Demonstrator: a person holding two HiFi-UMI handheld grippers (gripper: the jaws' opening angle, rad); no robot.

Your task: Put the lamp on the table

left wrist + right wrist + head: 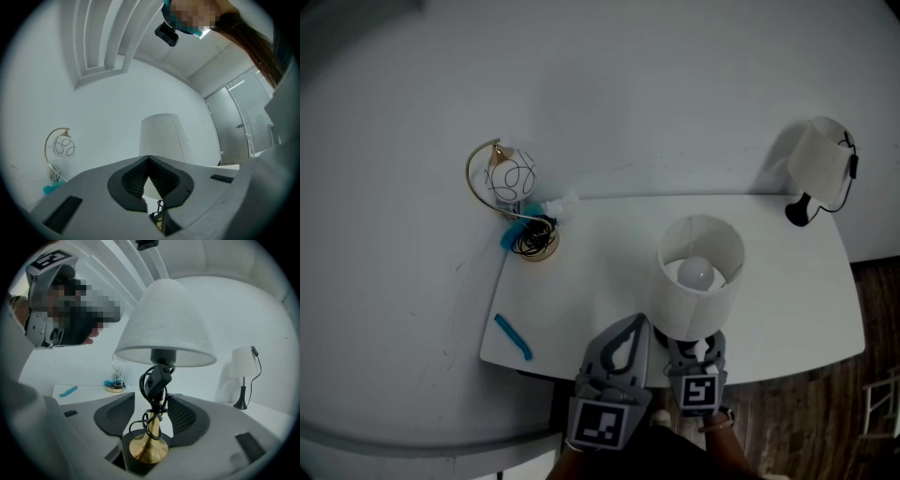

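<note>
"Where was the lamp (697, 274)?"

"Upright in the right gripper (694, 345), its jaws clasped on the cord-wound brass stem (153, 426). It stood right at the table's (609, 253) front edge."

"And the left gripper (623, 342)?"

"Just beside it at the same edge, jaws pressed together on nothing."

"Any room on top?"

"The middle lay bare. A wire-globe lamp (511, 178) sat at the back left corner and a small white lamp (820, 159) at the back right, with a blue strip (514, 337) near the front left edge."
</note>
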